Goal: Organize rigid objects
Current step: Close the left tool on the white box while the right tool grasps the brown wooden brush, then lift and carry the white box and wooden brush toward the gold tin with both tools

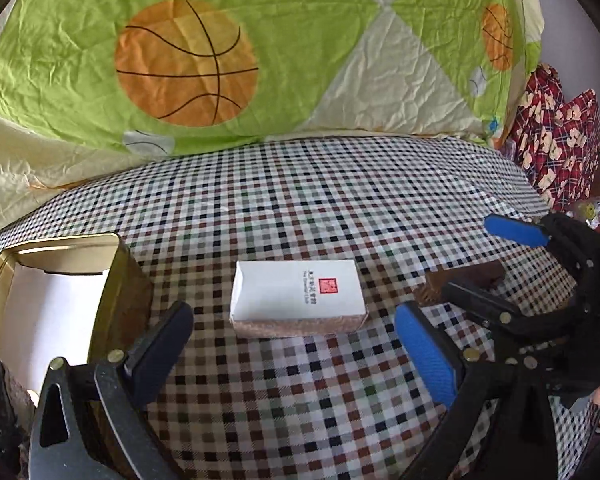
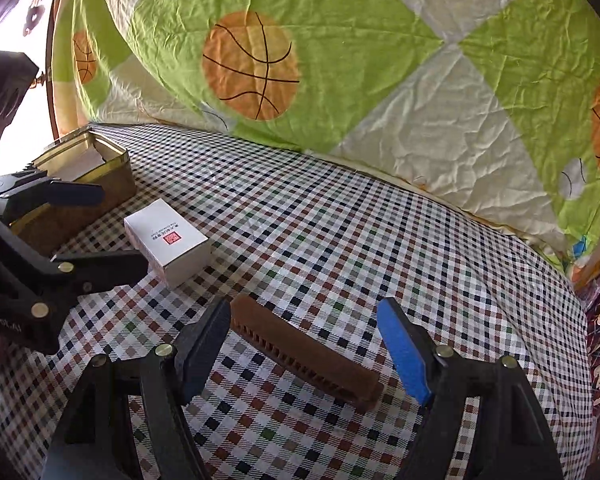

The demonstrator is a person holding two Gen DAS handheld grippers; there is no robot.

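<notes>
The white box (image 1: 298, 298) bears a red square seal and lines of small dark print beside it, too small and blurred to read.

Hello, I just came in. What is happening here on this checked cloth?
A person holds a gripper in each hand over a checked cloth. The left gripper is open and faces a white box lying flat; it touches nothing. The right gripper is open around a brown comb, not pressing on it. An open gold tin stands to the left of the box. Nothing is lifted yet.
</notes>
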